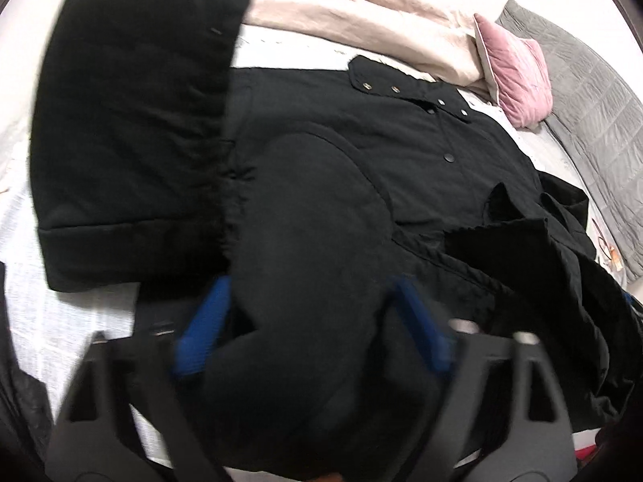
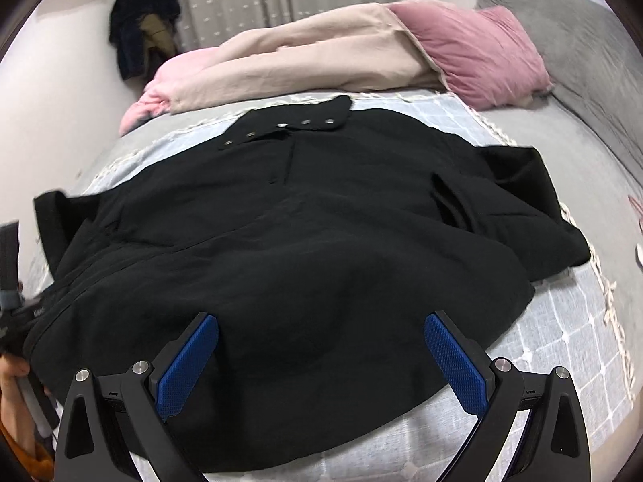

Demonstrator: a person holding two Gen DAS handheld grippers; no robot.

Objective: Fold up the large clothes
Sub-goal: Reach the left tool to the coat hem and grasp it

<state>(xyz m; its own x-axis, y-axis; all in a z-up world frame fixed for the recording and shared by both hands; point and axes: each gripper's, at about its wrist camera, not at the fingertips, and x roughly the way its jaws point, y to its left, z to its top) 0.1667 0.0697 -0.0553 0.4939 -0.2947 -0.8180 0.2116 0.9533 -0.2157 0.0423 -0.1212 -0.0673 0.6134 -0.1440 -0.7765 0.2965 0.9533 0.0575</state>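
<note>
Coat (image 2: 281,221): black, spread flat across the bed (image 2: 542,353), collar away from the cameras, so panels can be folded inward.
Sleeve (image 1: 132,140): lifted, carried over the body.
Left claw (image 1: 305,329): part-closed around a fold of coat; whether the pads press it cannot be told.
Right claw (image 2: 321,361): wide, empty, at the hem, likely ready to grasp.
Pink pillow (image 2: 474,52): behind, clear of work.

Each gripper is matte black, its fingers (image 2: 183,365) faced with blue ribbed pads. Silver screws cap the pivots. An orange sleeve (image 2: 24,456) shows.
</note>
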